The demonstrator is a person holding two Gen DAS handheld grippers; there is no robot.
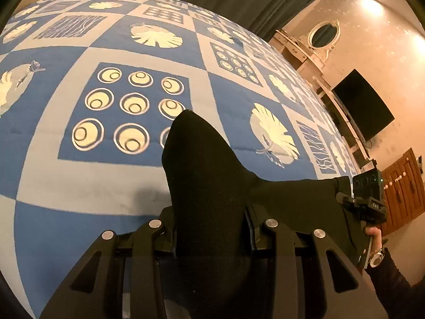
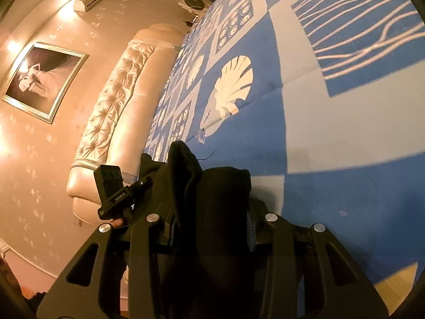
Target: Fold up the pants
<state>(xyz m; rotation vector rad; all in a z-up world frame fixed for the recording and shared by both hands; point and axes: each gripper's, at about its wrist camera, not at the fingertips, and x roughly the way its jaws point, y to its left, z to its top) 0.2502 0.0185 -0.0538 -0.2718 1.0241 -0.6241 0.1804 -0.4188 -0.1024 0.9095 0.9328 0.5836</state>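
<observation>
Black pants (image 1: pixel 207 186) are bunched between the fingers of my left gripper (image 1: pixel 211 228), which is shut on them. The cloth stretches taut to the right toward the other gripper (image 1: pixel 368 199), held by a hand (image 1: pixel 374 235) with a watch. In the right wrist view, my right gripper (image 2: pixel 211 226) is shut on a thick wad of the same black pants (image 2: pixel 220 202). The left gripper's body (image 2: pixel 114 194) shows to its left, with cloth running between the two. Both hold the pants above a blue and white patterned bedspread (image 1: pixel 111 186).
The bedspread (image 2: pixel 345 159) covers a wide bed with a tufted cream headboard (image 2: pixel 114 111). A black TV (image 1: pixel 364 106) and a wooden cabinet (image 1: pixel 403 186) stand against the wall on the right. A framed picture (image 2: pixel 42 79) hangs on the wall.
</observation>
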